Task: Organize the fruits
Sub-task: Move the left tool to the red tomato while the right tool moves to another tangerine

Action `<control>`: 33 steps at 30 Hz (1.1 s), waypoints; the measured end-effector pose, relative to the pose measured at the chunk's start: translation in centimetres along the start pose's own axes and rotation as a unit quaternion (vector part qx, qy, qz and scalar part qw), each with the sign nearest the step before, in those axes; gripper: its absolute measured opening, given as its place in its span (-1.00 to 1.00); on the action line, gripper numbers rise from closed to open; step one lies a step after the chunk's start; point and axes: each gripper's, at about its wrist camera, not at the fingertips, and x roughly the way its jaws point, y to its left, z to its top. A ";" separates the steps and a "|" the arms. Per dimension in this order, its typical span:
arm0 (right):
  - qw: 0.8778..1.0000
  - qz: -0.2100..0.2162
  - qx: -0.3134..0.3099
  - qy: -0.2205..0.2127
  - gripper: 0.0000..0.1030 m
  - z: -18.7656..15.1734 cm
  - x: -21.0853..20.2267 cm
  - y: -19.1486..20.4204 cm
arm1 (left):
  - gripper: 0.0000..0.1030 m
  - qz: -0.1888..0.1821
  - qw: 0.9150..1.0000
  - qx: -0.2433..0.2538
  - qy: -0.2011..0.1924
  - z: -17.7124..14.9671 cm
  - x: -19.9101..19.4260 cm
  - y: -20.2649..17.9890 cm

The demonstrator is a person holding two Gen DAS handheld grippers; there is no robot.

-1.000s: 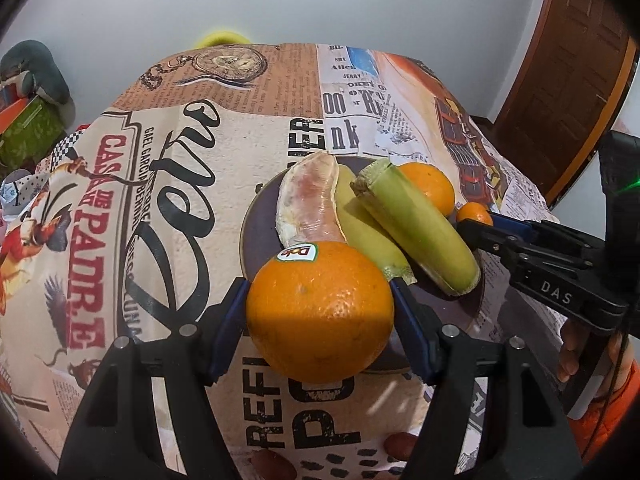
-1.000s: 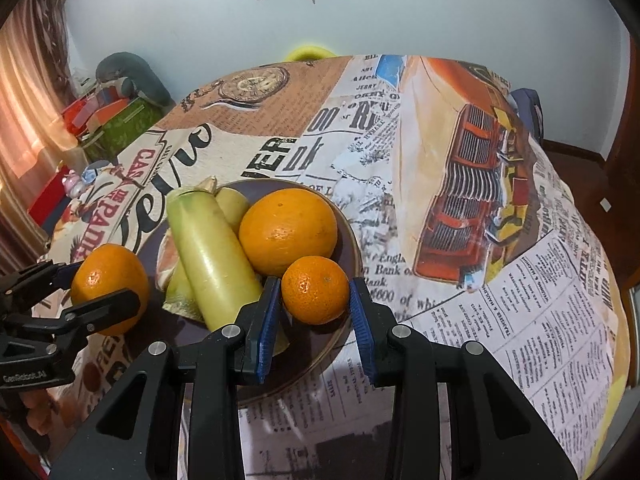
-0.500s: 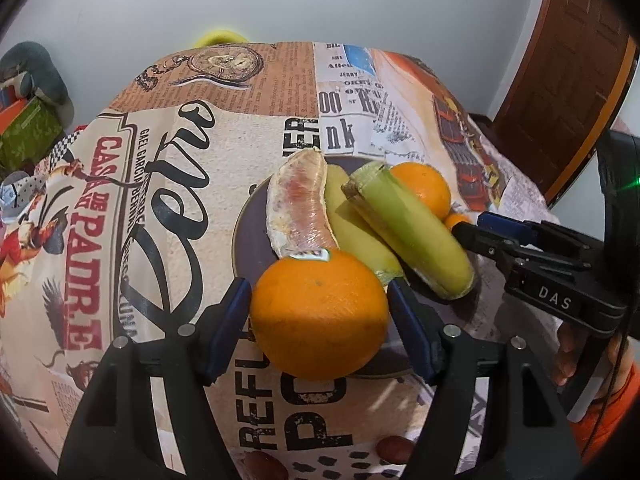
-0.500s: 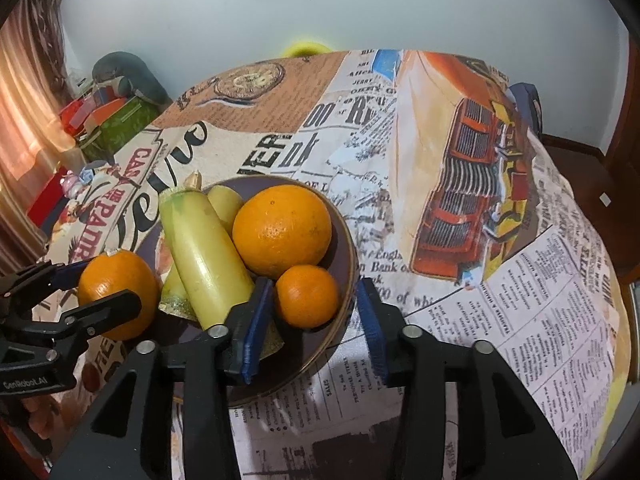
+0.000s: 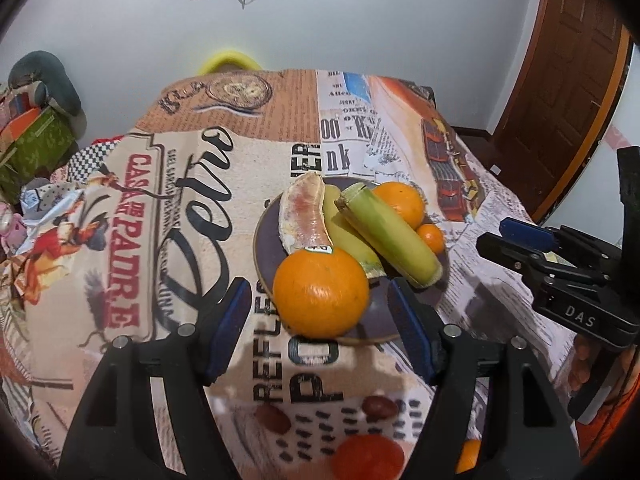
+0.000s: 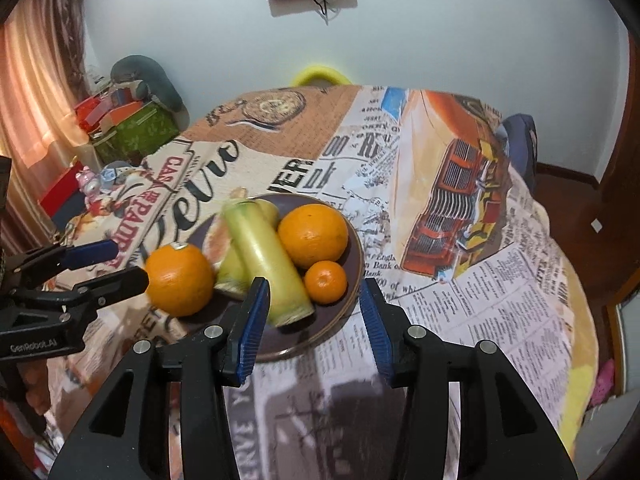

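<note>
— Where do we stand? Both claws, left gripper (image 5: 318, 328) and right gripper (image 6: 314, 324), gape empty beside the plate (image 5: 266, 256) holding the fruit.

— The big orange (image 5: 320, 292): firm, round, liable to roll; we'd pinch its widest middle.

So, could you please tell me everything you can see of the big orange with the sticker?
The big orange is round, bright and dimpled, with a small sticker on top. It sits at the near edge of the dark plate, touching the peeled citrus piece behind it. The left gripper is open around it, its blue pads clear of the skin on both sides.
</note>
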 end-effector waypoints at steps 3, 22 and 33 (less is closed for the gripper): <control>1.000 -0.001 -0.007 -0.012 -0.16 -0.3 -2.2 0.9 | 0.36 0.005 1.000 0.003 -0.011 -0.7 -2.2 -0.4; 0.999 0.001 -0.041 -0.015 0.02 -6.7 -10.1 6.5 | 0.56 0.014 0.998 0.017 -0.059 -7.1 -11.9 -2.5; 0.998 -0.002 -0.043 0.045 0.02 -11.8 -7.2 7.3 | 0.57 0.025 0.999 0.008 -0.046 -10.6 -11.1 -2.3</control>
